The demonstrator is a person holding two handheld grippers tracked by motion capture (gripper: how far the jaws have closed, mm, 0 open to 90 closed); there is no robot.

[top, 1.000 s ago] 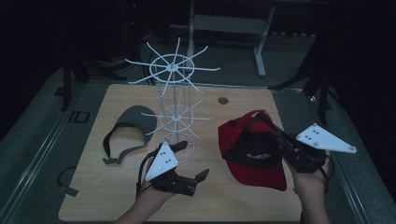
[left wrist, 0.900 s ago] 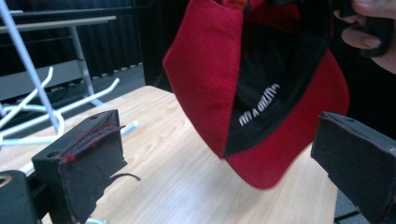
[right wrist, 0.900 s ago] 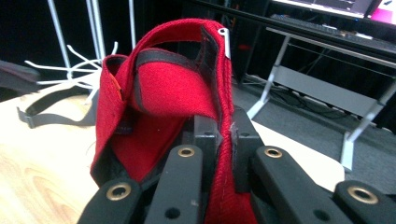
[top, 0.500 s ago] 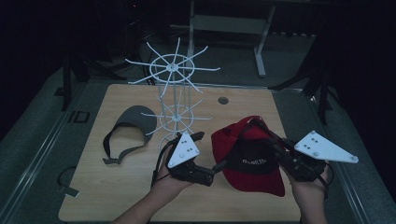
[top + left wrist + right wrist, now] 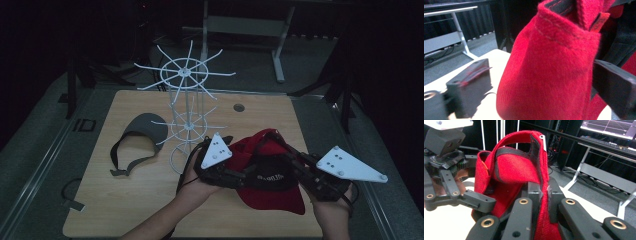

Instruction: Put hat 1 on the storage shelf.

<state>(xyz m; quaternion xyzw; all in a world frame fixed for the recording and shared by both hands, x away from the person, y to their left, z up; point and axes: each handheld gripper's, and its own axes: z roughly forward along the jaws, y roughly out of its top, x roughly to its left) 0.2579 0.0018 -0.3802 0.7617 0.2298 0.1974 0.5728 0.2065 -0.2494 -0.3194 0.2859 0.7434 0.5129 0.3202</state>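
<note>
Dim room, wooden table [image 5: 125,210]. Red cap [image 5: 270,195] lifted at 5 o'clock: right gripper [image 5: 544,195] clamped on its edge, left gripper [image 5: 536,82] wide open around the fabric. Grey cap [image 5: 145,131] at 9 o'clock. White rack [image 5: 186,100] at 12, nothing hung yet.

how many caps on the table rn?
2. The red cap sits front right, held between both tongs; the grey cap lies left of the white wire rack. None seem hidden.
</note>
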